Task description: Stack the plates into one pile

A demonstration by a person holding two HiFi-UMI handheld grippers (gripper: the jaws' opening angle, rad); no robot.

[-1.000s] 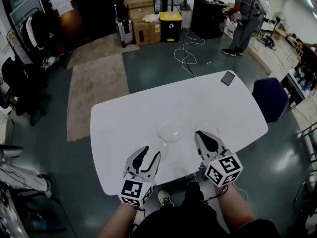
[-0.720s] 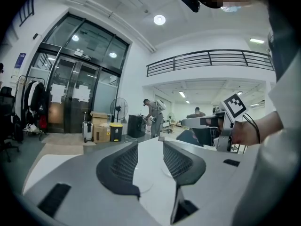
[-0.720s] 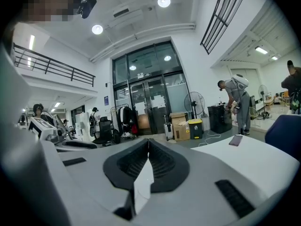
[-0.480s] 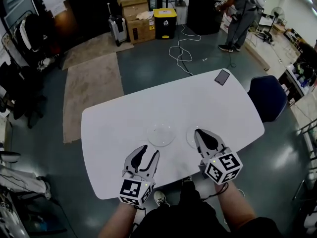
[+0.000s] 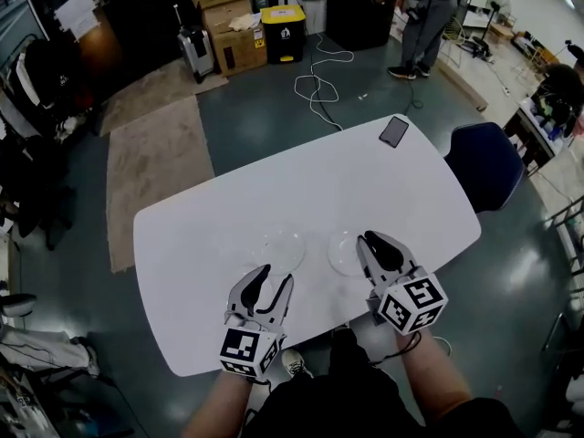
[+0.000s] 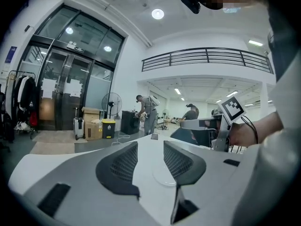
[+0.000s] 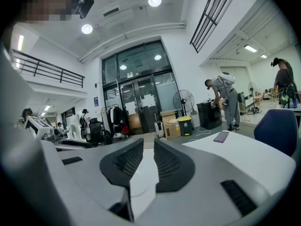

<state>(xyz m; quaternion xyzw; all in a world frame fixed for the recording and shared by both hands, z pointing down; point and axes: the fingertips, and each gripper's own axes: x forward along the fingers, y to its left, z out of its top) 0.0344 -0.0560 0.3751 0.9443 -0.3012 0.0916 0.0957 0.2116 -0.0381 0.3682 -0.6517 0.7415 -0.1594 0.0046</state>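
Note:
Two clear plates lie side by side on the white table (image 5: pixel 210 245). The left plate (image 5: pixel 278 245) sits just ahead of my left gripper (image 5: pixel 276 276), whose jaws stand wide open with nothing in them. In the left gripper view that plate (image 6: pixel 163 177) shows flat on the table beyond the left gripper (image 6: pixel 150 147). The right plate (image 5: pixel 345 252) lies just left of my right gripper (image 5: pixel 376 240). The right gripper's (image 7: pixel 148 145) jaws have just been opening to a narrow gap. Only white table shows between them, and I cannot tell whether the plate's rim reaches in.
A dark phone (image 5: pixel 394 130) lies at the table's far right corner. A blue chair (image 5: pixel 484 176) stands off the right end. A rug (image 5: pixel 155 153), boxes and a yellow bin stand on the floor beyond, where a person (image 5: pixel 424 7) is bent over.
Both grippers have shifted right relative to the plates: the left one now lines up with the left plate, the right one has passed the right plate's middle. The right jaws have parted a little.

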